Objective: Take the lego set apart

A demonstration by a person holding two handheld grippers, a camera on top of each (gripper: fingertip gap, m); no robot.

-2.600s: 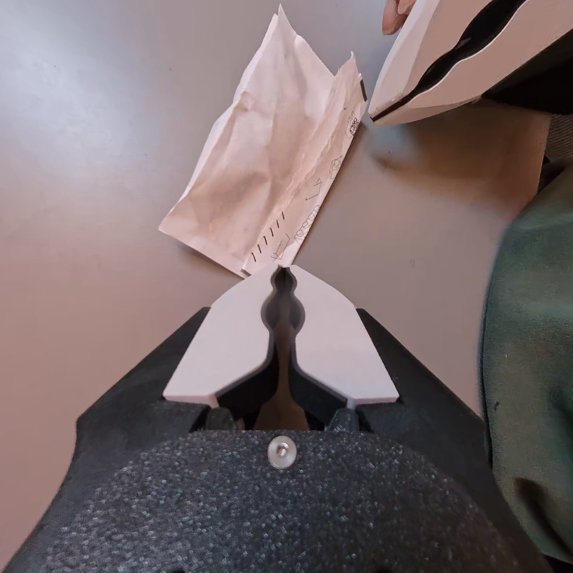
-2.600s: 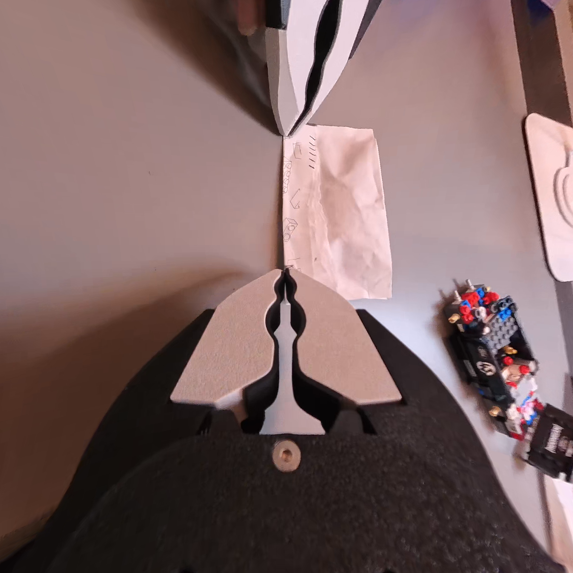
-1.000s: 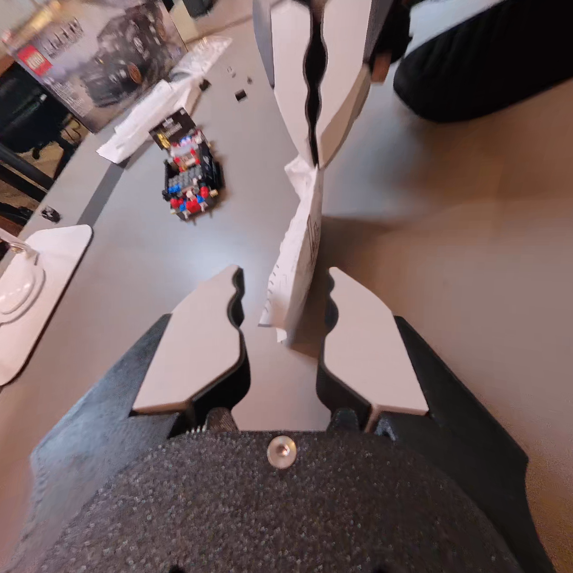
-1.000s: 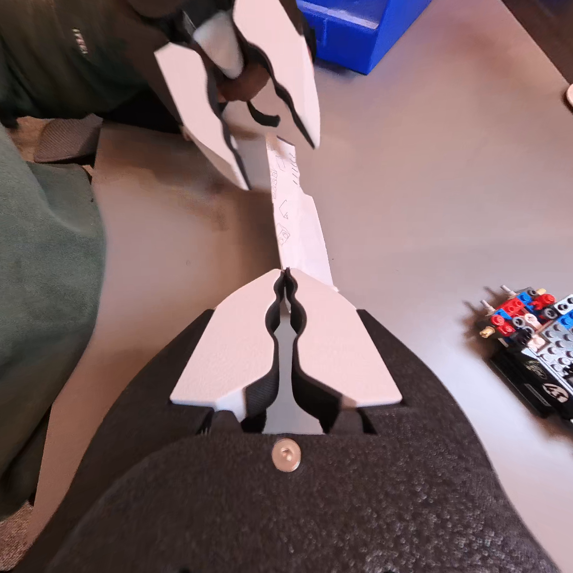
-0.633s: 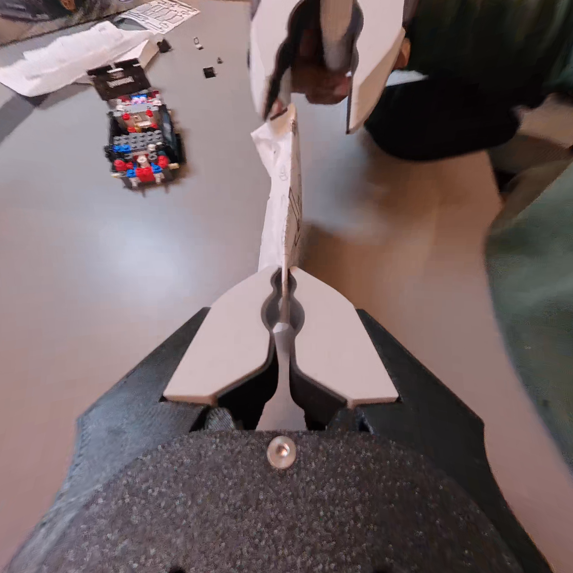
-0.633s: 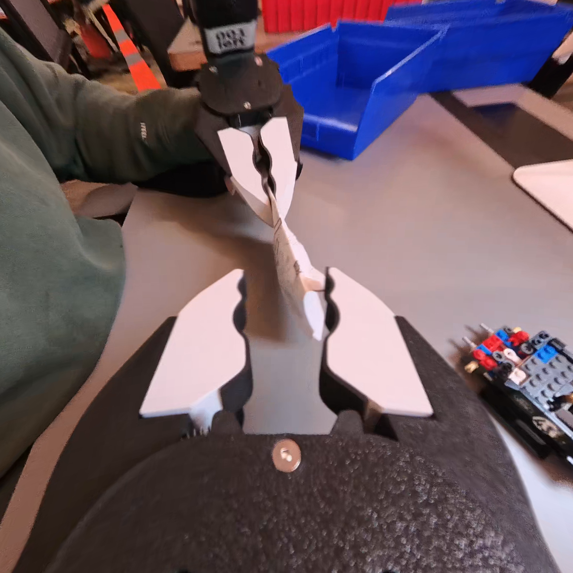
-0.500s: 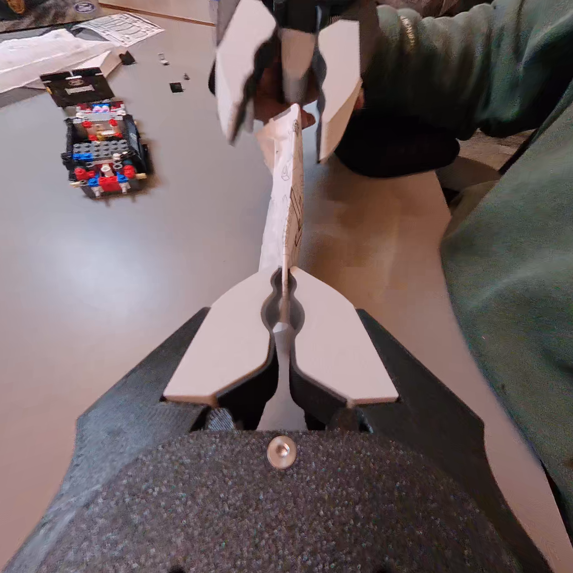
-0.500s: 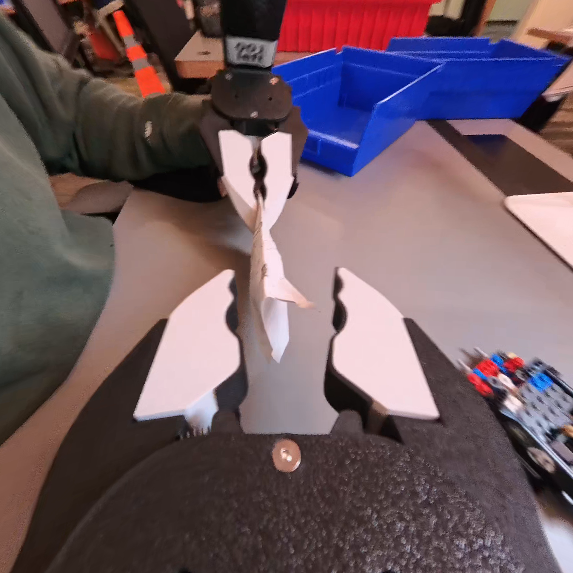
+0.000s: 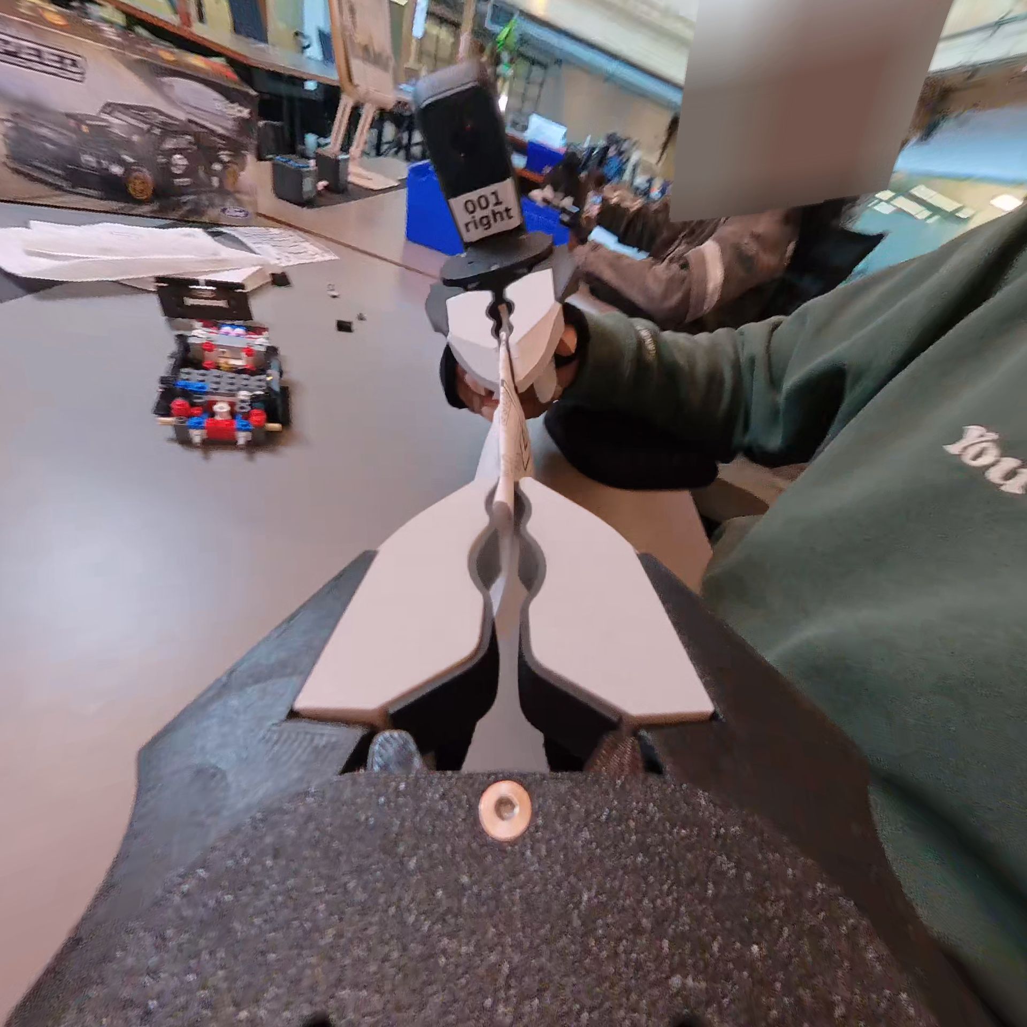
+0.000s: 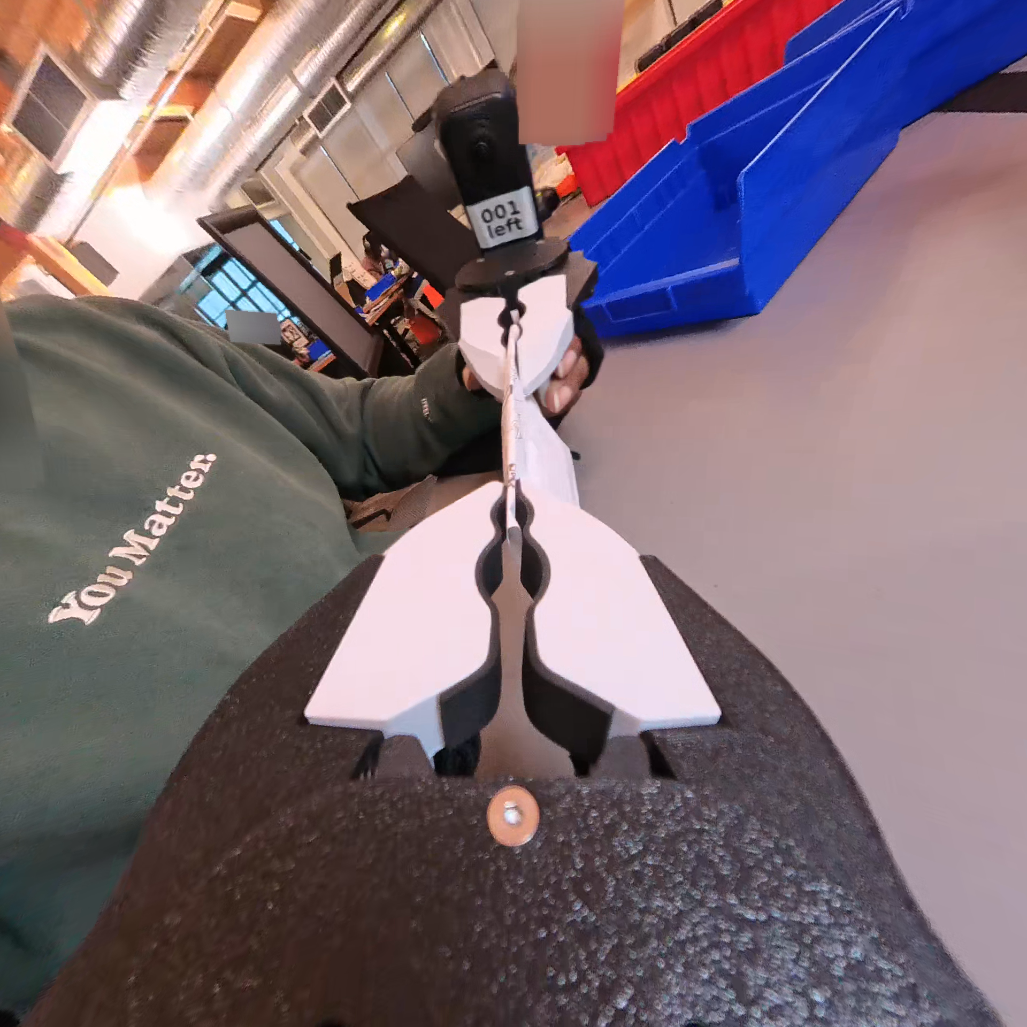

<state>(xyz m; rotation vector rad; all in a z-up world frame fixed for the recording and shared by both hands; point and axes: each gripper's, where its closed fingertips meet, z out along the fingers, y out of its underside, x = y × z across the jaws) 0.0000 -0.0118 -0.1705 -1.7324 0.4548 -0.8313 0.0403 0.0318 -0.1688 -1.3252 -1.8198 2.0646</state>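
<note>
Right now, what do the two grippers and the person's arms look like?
Each gripper, left and right, has two flat white fingers with wavy inner edges on a rough black body with one silver screw. A black camera block with a white label tops each. The person wears a dark green sweatshirt and black fingerless gloves.

A grey table [image 9: 111, 556] is carrying a half-built lego car [image 9: 222, 383], white papers [image 9: 128, 250] and the set's box [image 9: 122, 150] at far left, blue bins [image 10: 778, 222] opposite.

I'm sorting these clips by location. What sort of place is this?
Probably a shared workshop or lab: exposed ceiling ducts, stacked blue storage bins beside a red bin, and more workbenches behind the grey table.
</note>
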